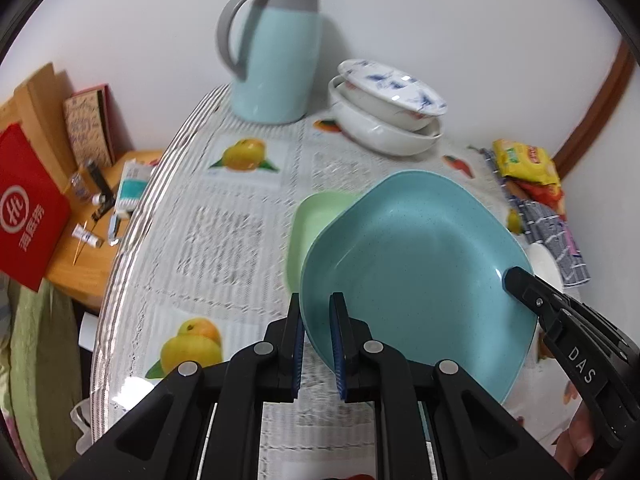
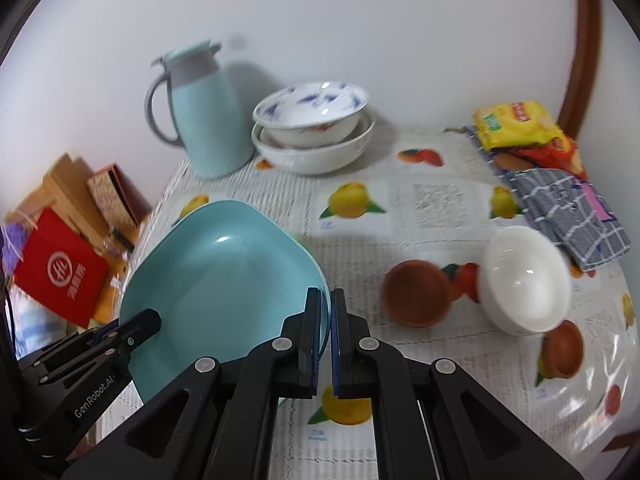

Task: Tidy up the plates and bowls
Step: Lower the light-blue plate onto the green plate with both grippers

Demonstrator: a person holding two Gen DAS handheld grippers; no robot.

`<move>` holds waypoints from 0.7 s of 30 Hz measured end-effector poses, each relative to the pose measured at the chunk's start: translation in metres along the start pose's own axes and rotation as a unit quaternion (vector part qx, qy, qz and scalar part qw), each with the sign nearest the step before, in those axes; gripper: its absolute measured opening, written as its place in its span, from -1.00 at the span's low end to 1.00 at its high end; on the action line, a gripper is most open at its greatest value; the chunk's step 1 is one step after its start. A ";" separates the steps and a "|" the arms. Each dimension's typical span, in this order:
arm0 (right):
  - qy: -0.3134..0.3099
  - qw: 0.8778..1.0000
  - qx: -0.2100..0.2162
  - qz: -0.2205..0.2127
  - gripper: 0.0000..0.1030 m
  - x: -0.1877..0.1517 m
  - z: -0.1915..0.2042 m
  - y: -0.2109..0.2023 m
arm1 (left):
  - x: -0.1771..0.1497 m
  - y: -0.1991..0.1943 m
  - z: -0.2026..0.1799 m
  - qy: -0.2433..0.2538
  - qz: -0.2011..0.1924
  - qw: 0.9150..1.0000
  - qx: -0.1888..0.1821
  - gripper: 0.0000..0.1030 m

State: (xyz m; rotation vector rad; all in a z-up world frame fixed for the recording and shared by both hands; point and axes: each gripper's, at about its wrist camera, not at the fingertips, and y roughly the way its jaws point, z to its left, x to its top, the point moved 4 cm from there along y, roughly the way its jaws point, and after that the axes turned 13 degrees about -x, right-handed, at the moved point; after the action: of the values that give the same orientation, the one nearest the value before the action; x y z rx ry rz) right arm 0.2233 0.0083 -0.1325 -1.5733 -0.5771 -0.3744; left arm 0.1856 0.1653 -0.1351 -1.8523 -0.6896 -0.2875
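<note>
— What does the left gripper point(image 1: 318, 344) hold?

— Its jaws are clamped on the rim of the blue plate point(image 1: 416, 264), at the plate's left edge. The blue pads press the rim from both sides.

— And the right gripper point(image 2: 325, 340)?

— It grips the same plate on the opposite rim; its jaws are closed on the edge with only the thin rim between them. So the plate hangs between the two grippers, tilted, above the table point(image 1: 240, 216).

— Is there something under the plate?

— Yes, a green plate point(image 1: 316, 220) shows behind its left edge (only a part is visible in the left camera). Whether the two plates touch, one cannot tell.

— Where are the other dishes?

— At the back, beside the blue jug point(image 1: 276, 56), stands a stack of white bowls point(image 2: 316, 136); the top one has a blue pattern. On the right side of the table there is a white bowl point(image 2: 524, 278) lying tilted, and just beside it a brown bowl point(image 2: 418, 294), also tilted on its side.

— Anything more on the table?

— A yellow packet point(image 2: 516, 124) and a checked cloth point(image 2: 572, 216) lie near the right far corner. A red bag point(image 1: 28, 208) stands off the table to the left.
</note>
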 end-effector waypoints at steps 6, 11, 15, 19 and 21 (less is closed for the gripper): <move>-0.022 0.999 0.007 0.035 -0.91 -0.008 0.020 0.038 | -0.006 0.025 0.023 -0.019 0.028 0.999 0.019 -0.76; -0.034 0.998 0.009 0.053 -0.91 -0.006 0.025 0.058 | -0.001 0.038 0.027 -0.015 0.037 0.999 0.030 -0.76; -0.037 0.998 0.009 0.056 -0.91 0.001 0.025 0.070 | 0.006 0.048 0.026 -0.009 0.040 0.998 0.037 -0.75; -0.039 0.998 0.013 0.056 -0.90 0.009 0.024 0.080 | 0.012 0.052 0.022 -0.004 0.038 0.999 0.036 -0.73; -0.038 0.998 0.018 0.054 -0.90 0.014 0.022 0.084 | 0.015 0.053 0.021 -0.002 0.036 0.999 0.035 -0.72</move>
State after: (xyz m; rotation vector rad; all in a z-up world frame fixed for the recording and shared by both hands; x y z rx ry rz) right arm 0.2804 0.0309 -0.1956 -1.5826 -0.5518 -0.2219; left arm 0.2260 0.1760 -0.1768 -1.8078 -0.6263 -0.2112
